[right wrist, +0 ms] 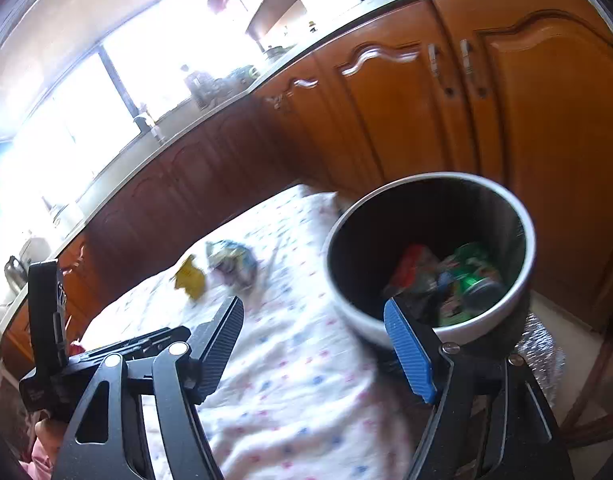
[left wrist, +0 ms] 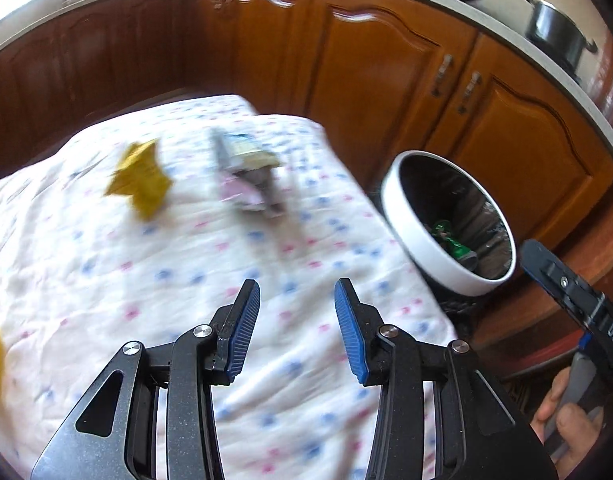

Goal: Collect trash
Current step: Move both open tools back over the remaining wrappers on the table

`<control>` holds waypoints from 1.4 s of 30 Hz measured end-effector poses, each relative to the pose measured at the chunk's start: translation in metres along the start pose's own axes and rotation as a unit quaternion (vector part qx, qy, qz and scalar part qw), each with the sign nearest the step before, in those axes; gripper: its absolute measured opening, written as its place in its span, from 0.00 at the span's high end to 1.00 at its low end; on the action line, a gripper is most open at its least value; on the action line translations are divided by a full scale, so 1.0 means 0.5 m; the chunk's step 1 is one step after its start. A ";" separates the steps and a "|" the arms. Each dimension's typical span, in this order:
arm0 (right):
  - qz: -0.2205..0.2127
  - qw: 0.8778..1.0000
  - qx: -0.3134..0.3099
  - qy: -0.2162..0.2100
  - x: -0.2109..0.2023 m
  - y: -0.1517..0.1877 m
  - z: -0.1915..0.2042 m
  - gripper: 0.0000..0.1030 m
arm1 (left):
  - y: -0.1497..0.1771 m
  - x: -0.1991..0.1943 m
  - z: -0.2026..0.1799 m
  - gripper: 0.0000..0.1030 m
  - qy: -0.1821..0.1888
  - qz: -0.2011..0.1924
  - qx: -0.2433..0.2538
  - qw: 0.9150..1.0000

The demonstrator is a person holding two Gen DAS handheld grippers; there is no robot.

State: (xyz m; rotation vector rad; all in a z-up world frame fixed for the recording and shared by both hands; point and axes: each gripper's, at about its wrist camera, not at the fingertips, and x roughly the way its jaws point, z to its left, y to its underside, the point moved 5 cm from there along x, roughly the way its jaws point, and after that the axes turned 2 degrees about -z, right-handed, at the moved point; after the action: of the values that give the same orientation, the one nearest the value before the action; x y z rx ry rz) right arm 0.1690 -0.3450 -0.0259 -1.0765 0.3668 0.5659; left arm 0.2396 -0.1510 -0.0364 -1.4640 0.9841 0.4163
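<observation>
Both tongs, left (left wrist: pixel 297 300) and right (right wrist: pixel 314 320), are gaping empty; yellow wrapper (left wrist: pixel 140 178) is looking light and crinkly, best pinched at a raised corner.

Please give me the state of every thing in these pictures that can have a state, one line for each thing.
Left gripper: jaws open, nothing between them.
Right gripper: jaws open wide, empty.
Trash bin: no lid on it, upright, trash inside.
Yellow wrapper: crumpled, lying on the cloth.
Grey and pink wrapper: crumpled, lying on the cloth, not collected.
Cabinet doors: closed.
Pot: lid on, on the counter.
</observation>
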 end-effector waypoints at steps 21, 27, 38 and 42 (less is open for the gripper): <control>0.060 0.997 -0.046 -0.031 0.112 0.080 0.158 0.13 | 0.051 -0.060 0.210 0.48 -0.056 -0.019 -0.080 0.995; 0.060 0.996 -0.056 -0.025 0.140 0.069 0.178 0.13 | 0.047 -0.061 0.239 0.40 -0.070 -0.024 -0.086 0.994; 0.066 0.996 -0.053 -0.017 0.201 0.032 0.181 0.13 | 0.002 -0.036 0.258 0.33 -0.091 -0.031 -0.078 0.992; 0.064 0.997 -0.045 -0.024 0.225 0.006 0.180 0.13 | -0.024 -0.020 0.259 0.33 -0.096 -0.033 -0.074 0.992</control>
State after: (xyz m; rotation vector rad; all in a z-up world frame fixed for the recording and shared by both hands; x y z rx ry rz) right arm 0.2584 -0.2343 -0.0495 -1.1282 0.3729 0.7270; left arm 0.2816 -0.0277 -0.0441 -1.5518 0.7621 0.5808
